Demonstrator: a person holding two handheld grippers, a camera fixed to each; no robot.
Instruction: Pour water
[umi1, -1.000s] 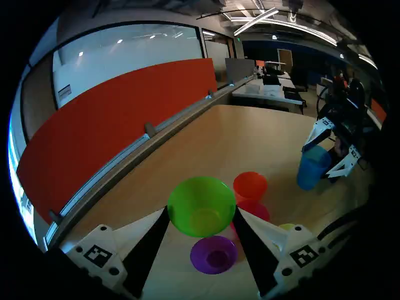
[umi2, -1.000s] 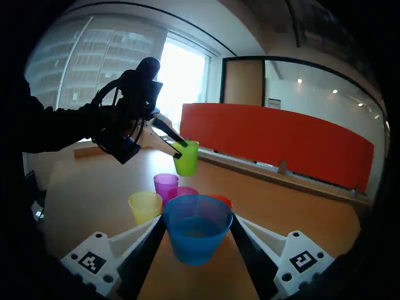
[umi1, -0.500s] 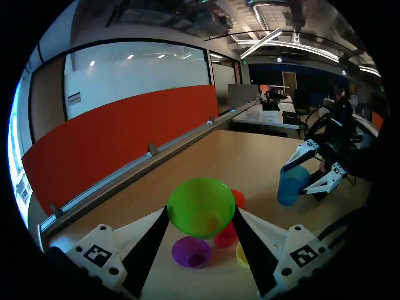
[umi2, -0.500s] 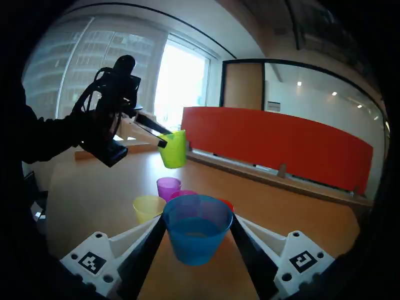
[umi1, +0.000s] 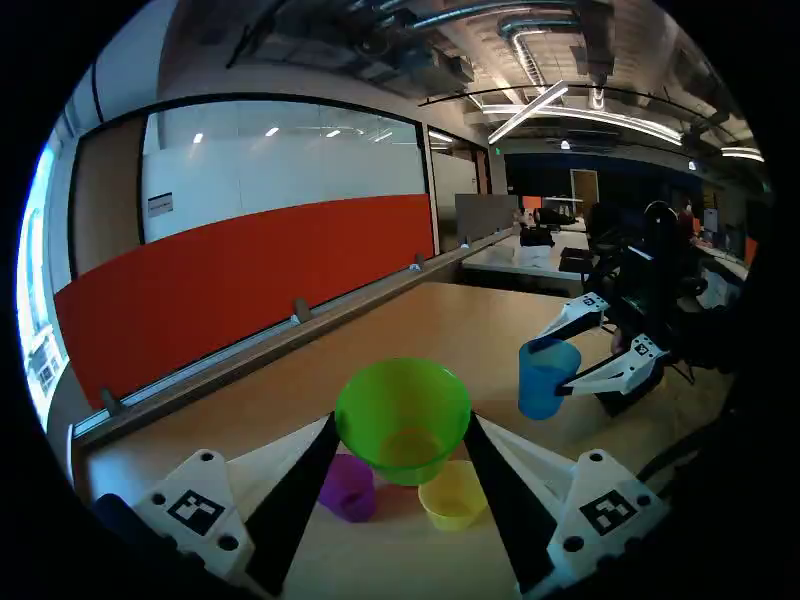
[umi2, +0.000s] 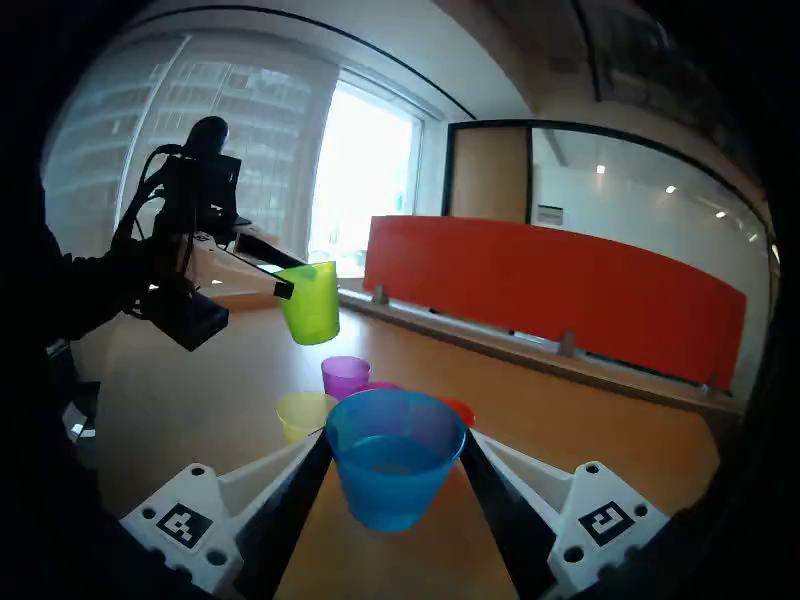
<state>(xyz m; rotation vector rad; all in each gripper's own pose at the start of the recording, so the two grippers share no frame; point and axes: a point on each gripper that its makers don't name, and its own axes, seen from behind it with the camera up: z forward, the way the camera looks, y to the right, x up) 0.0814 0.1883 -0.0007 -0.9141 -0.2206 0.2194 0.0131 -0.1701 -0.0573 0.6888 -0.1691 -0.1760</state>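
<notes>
Two cups hang in the air over the wooden table (umi1: 470, 320). The left gripper (umi1: 401, 425) pinches the green cup (umi1: 403, 400) tight between both fingers. The right gripper (umi2: 395, 440) pinches the blue cup (umi2: 395, 490) the same way.

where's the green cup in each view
Left gripper view: green cup low centre, clamped in the left gripper.
Right gripper view: upper left of centre, raised above the purple cup.
Shared landmark: the red wall panel.
</notes>
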